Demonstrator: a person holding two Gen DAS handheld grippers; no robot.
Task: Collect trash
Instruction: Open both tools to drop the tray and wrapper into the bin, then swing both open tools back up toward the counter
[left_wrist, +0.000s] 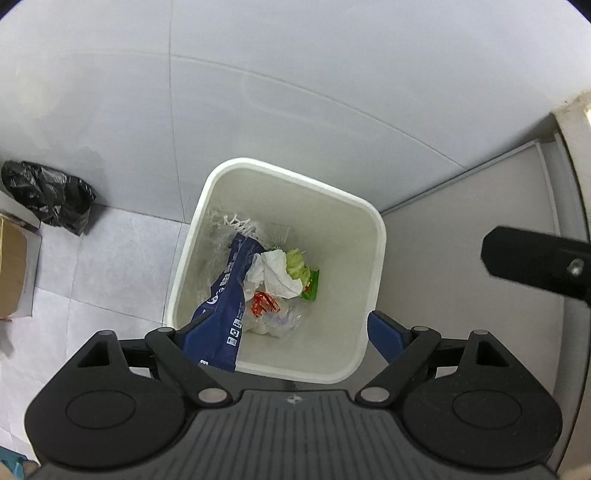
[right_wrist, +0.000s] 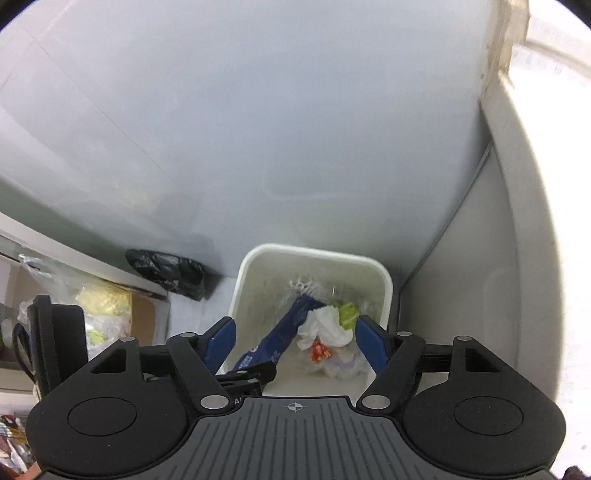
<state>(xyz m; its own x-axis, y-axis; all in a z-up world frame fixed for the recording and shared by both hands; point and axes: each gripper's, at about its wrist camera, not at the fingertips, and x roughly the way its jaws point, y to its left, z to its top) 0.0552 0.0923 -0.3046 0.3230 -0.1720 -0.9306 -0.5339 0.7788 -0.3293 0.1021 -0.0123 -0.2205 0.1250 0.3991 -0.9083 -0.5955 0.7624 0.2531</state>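
A white square trash bin (left_wrist: 369, 214) stands on the floor against the wall. Inside lie a long dark blue wrapper (left_wrist: 231, 291), crumpled white tissue (left_wrist: 277, 273), a green wrapper (left_wrist: 310, 284), a red wrapper (left_wrist: 263, 303) and clear plastic. My left gripper (left_wrist: 286, 332) hovers open right above the bin, empty; the blue wrapper leans by its left finger. My right gripper (right_wrist: 295, 336) is open and empty, higher above the same bin (right_wrist: 314, 254), with the blue wrapper (right_wrist: 280, 336) and tissue (right_wrist: 325, 328) below it.
A black plastic bag (left_wrist: 48, 195) lies on the floor left of the bin, also in the right wrist view (right_wrist: 166, 273). A cardboard box (left_wrist: 11, 269) sits at far left. A grey panel (left_wrist: 461, 258) stands right of the bin. A shelf with bagged items (right_wrist: 96, 310) is at left.
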